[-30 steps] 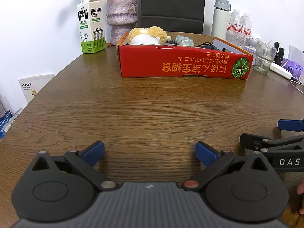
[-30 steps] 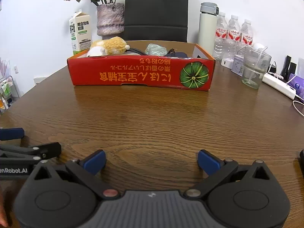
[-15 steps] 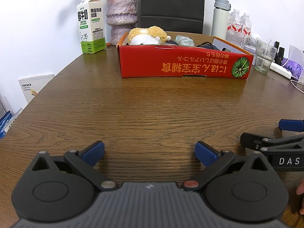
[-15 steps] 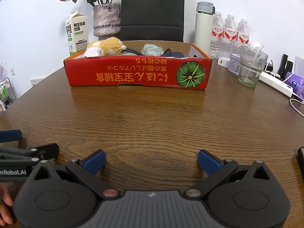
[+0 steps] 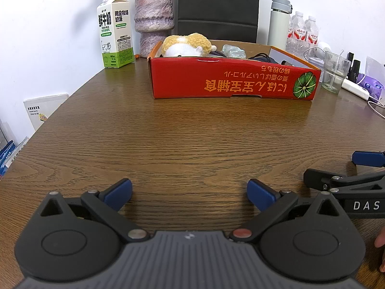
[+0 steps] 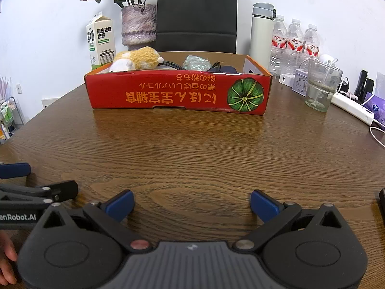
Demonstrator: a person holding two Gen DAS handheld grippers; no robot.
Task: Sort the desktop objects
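Note:
A shallow red cardboard box [image 5: 231, 82] [image 6: 178, 94] stands at the far middle of the wooden table [image 5: 187, 134]. Inside it lie a yellow-and-white plush toy [image 5: 186, 45] [image 6: 136, 59], a crumpled pale green packet [image 5: 233, 51] [image 6: 196, 62] and dark cables [image 5: 262, 57]. My left gripper [image 5: 189, 191] rests low near the table's near edge, open and holding nothing. My right gripper [image 6: 191, 202] sits beside it, also open with bare wood between its fingers. Each gripper shows at the other view's side edge.
A milk carton [image 5: 115, 30] and a purple vase [image 5: 154, 21] stand back left. A white thermos [image 6: 261, 33], water bottles [image 6: 294, 42], a glass [image 6: 322, 84] and a power strip [image 6: 351, 108] crowd the back right. A black chair [image 6: 196, 14] is behind the box.
The right wrist view has shifted a little, so the box now sits more central and slightly closer. The left gripper has barely moved. Both stay open.

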